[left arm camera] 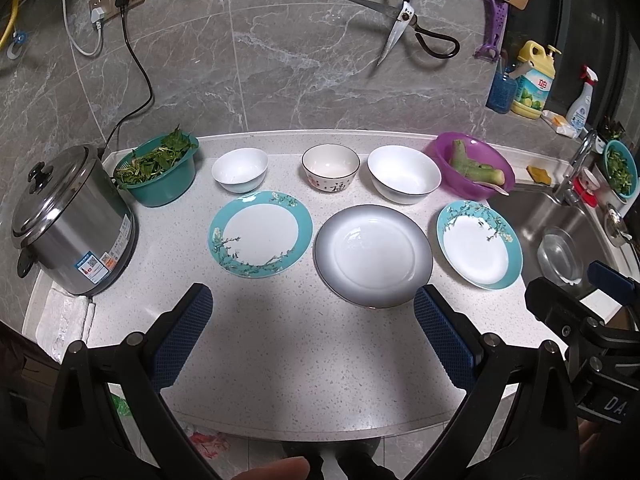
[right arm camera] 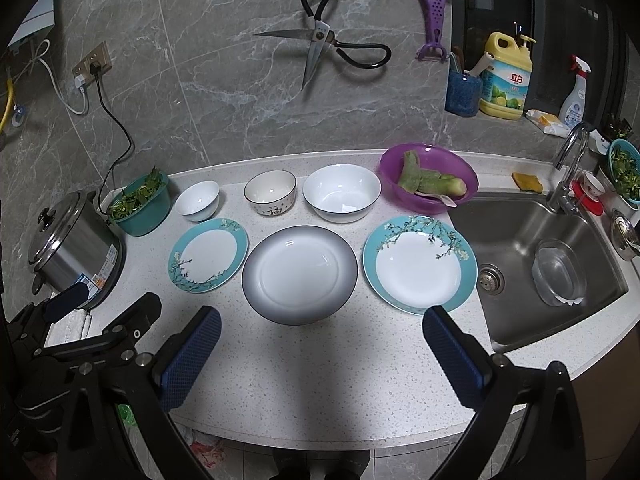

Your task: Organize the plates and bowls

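Three plates lie in a front row on the counter: a teal-rimmed plate (left arm camera: 260, 234) at left, a grey-rimmed plate (left arm camera: 373, 255) in the middle, a second teal-rimmed plate (left arm camera: 479, 244) at right. Behind them stand a small white bowl (left arm camera: 239, 169), a patterned bowl (left arm camera: 330, 167) and a large white bowl (left arm camera: 403, 174). The same plates (right arm camera: 208, 254) (right arm camera: 299, 274) (right arm camera: 420, 264) and bowls (right arm camera: 197, 200) (right arm camera: 270, 198) (right arm camera: 341, 193) show in the right wrist view. My left gripper (left arm camera: 312, 312) is open and empty above the counter's front. My right gripper (right arm camera: 320, 332) is open and empty beside it.
A steel rice cooker (left arm camera: 70, 222) and a teal basin of greens (left arm camera: 160, 170) stand at left. A purple basin with vegetables (left arm camera: 474, 168) sits at right, next to the sink (right arm camera: 532, 256) holding a glass bowl (right arm camera: 558, 272). Scissors (right arm camera: 320, 50) hang on the wall.
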Tool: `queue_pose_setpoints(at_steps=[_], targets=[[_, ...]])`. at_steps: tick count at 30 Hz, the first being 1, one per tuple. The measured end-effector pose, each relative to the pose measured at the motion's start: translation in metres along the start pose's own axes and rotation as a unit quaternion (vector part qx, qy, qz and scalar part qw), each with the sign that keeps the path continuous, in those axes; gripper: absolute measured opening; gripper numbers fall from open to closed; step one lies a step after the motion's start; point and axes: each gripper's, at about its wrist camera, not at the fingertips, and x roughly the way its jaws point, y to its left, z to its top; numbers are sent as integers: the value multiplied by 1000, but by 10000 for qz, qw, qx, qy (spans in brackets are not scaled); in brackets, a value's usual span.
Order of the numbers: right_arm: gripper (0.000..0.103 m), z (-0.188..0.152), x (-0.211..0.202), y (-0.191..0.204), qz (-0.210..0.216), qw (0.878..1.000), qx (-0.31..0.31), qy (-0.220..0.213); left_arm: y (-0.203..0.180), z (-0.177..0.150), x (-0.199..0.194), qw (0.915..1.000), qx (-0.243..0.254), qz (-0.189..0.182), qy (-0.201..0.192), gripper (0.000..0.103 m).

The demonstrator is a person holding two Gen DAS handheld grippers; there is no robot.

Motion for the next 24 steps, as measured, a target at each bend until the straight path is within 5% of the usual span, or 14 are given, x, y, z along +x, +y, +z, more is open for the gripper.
queue_pose_setpoints(at_steps=[24], targets=[[103, 6, 4, 2, -3, 10000, 0, 19, 3, 1, 10, 10000, -5, -2, 30, 102]])
